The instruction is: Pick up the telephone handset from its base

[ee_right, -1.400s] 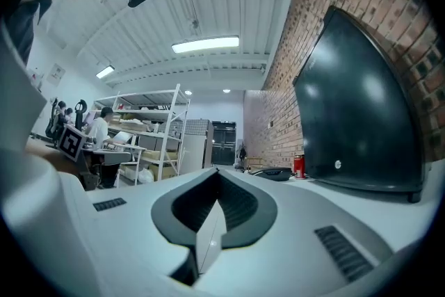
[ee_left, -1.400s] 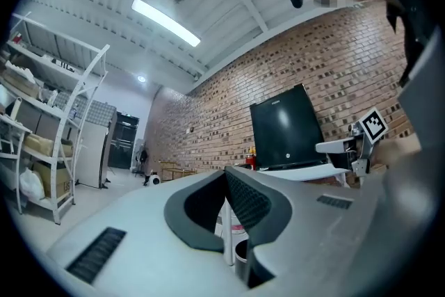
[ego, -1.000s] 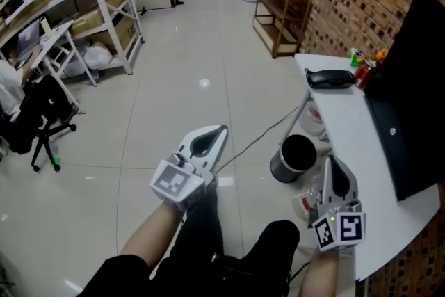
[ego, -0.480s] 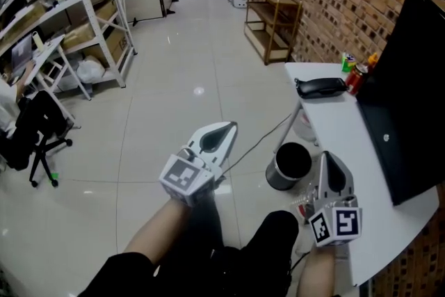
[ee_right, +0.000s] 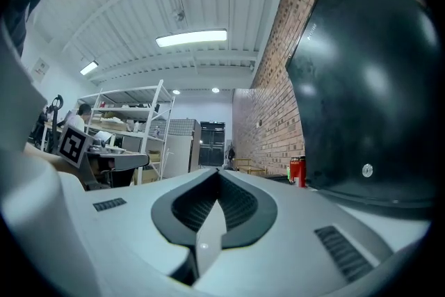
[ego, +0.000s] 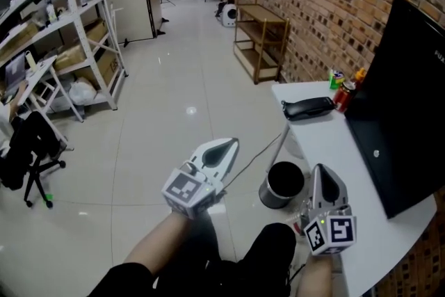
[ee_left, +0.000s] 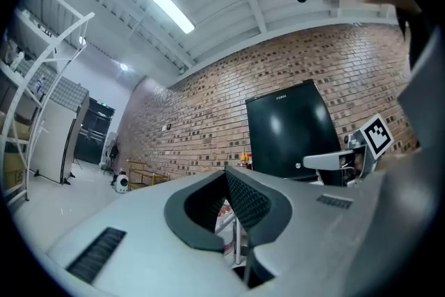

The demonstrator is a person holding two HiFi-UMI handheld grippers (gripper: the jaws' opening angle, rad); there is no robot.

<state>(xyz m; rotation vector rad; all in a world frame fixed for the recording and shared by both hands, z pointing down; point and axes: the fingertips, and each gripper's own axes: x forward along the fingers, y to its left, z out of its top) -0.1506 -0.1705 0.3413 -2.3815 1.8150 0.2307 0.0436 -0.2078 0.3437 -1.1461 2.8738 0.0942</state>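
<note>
Both tools have edged forward and the tabletop has slid closer in the head view. The white left tool [ego: 225,145] is clenched on nothing, and so is the white right tool [ego: 320,172]. The black telephone handset [ego: 308,108] sits on its base at the far end of the white tabletop [ego: 332,146], well apart from both. The approach looks under way, with the reach yet to come.
</note>
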